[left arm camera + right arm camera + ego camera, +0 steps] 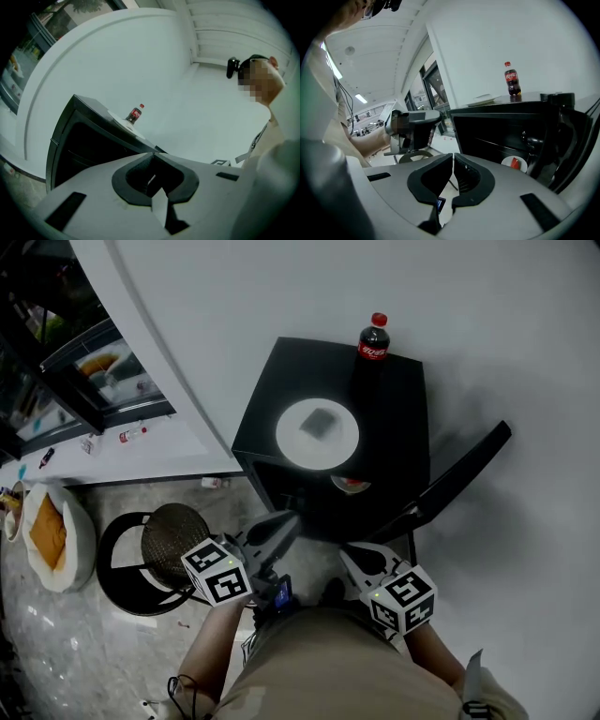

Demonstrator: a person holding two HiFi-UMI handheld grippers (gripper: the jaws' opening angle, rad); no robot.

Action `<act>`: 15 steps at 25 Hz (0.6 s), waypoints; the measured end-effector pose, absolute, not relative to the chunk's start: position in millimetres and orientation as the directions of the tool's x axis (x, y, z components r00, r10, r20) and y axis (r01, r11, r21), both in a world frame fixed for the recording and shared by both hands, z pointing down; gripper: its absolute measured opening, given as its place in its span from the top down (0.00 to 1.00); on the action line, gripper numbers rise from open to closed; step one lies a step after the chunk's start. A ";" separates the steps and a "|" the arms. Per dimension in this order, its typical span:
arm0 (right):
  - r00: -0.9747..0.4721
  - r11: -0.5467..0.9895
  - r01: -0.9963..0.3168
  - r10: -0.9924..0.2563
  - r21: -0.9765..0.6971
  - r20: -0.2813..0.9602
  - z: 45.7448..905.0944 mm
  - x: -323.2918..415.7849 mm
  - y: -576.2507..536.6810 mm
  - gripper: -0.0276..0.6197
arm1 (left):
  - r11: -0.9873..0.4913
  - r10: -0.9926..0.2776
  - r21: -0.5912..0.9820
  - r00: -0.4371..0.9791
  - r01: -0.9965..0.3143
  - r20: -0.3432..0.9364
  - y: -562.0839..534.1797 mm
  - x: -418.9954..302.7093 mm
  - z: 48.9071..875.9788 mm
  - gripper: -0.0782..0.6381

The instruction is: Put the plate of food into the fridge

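A white plate (317, 434) with a grey piece of food (319, 423) rests on top of a small black fridge (398, 418). The fridge door (464, 479) stands open to the right. In the left gripper view the plate (123, 122) shows edge-on on the fridge top. My left gripper (289, 521) is shut and empty, in front of the fridge's left corner. My right gripper (349, 554) is shut and empty too, just before the open fridge front. The right gripper view looks into the dark interior (497, 133), with the plate (480, 100) above.
A cola bottle (373, 338) stands at the back of the fridge top. A white dish with something red (352, 486) sits inside the fridge. A round black stool (155, 554) and a white bag (52, 535) are on the floor at left. A white wall runs behind.
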State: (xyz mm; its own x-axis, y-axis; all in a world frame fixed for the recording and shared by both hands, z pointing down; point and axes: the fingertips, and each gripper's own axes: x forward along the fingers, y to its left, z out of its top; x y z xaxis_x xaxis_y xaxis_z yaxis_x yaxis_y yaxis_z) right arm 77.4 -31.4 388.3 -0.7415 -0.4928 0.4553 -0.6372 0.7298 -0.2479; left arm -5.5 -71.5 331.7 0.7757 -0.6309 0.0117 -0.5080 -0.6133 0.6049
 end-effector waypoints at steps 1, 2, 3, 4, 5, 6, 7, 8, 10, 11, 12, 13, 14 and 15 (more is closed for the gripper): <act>-0.746 0.735 -0.630 -0.485 -0.250 0.456 388.4 80.7 -33.2 0.92 | -0.607 -0.644 0.601 0.765 -0.520 0.011 -76.0 -5.8 330.9 0.87; -0.752 0.742 -0.622 -0.475 -0.251 0.456 388.4 83.4 -34.8 0.92 | -0.602 -0.656 0.597 0.755 -0.530 0.010 -80.2 -6.0 329.7 0.87; -0.759 0.751 -0.610 -0.463 -0.252 0.457 388.5 85.6 -36.2 0.92 | -0.597 -0.666 0.593 0.745 -0.541 0.009 -84.1 -6.0 328.3 0.87; -0.767 0.762 -0.597 -0.450 -0.251 0.457 388.6 87.3 -37.5 0.92 | -0.592 -0.677 0.589 0.736 -0.550 0.008 -87.8 -5.7 326.9 0.87; -0.775 0.773 -0.583 -0.436 -0.250 0.457 388.9 88.7 -38.8 0.92 | -0.587 -0.686 0.588 0.728 -0.557 0.005 -91.2 -5.0 325.7 0.87; -0.784 0.783 -0.569 -0.423 -0.252 0.455 389.5 90.1 -40.2 0.92 | -0.580 -0.693 0.593 0.721 -0.558 0.001 -94.5 -3.8 324.8 0.87; -0.792 0.792 -0.555 -0.408 -0.256 0.453 390.3 91.2 -41.5 0.92 | -0.574 -0.698 0.603 0.716 -0.554 -0.007 -97.7 -2.3 323.8 0.87; -0.801 0.800 -0.540 -0.394 -0.261 0.450 391.0 91.9 -42.7 0.92 | -0.565 -0.705 0.617 0.710 -0.548 -0.016 -100.7 -1.0 322.6 0.87; -0.819 0.819 -0.509 -0.364 -0.266 0.444 391.5 91.8 -44.8 0.92 | -0.541 -0.725 0.643 0.688 -0.542 -0.030 -106.1 -0.5 319.2 0.87; -0.826 0.828 -0.494 -0.351 -0.266 0.441 391.2 91.2 -45.7 0.92 | -0.525 -0.739 0.652 0.673 -0.548 -0.029 -108.4 -1.1 317.6 0.87; -0.833 0.836 -0.480 -0.340 -0.264 0.437 390.6 90.7 -46.4 0.92 | -0.507 -0.753 0.657 0.658 -0.559 -0.022 -110.3 -1.9 316.7 0.87; -0.838 0.842 -0.470 -0.333 -0.263 0.432 390.0 90.6 -47.3 0.92 | -0.489 -0.766 0.658 0.643 -0.573 -0.009 -111.9 -2.7 316.8 0.83; -0.841 0.845 -0.466 -0.332 -0.262 0.427 389.5 91.4 -48.7 0.92 | -0.472 -0.776 0.657 0.631 -0.588 0.006 -113.3 -3.2 317.7 0.74; -0.843 0.845 -0.466 -0.334 -0.263 0.422 389.2 93.0 -50.4 0.92 | -0.458 -0.785 0.651 0.620 -0.605 0.023 -114.6 -3.5 319.0 0.70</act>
State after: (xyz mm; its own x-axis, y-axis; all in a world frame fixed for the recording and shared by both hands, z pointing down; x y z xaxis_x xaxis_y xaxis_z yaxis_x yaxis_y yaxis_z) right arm 93.0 -50.4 389.2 -0.8430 -0.3339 0.4218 -0.4661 0.8448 -0.2628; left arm -3.5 -114.6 319.0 0.6196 -0.7846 0.0230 -0.6046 -0.4584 0.6514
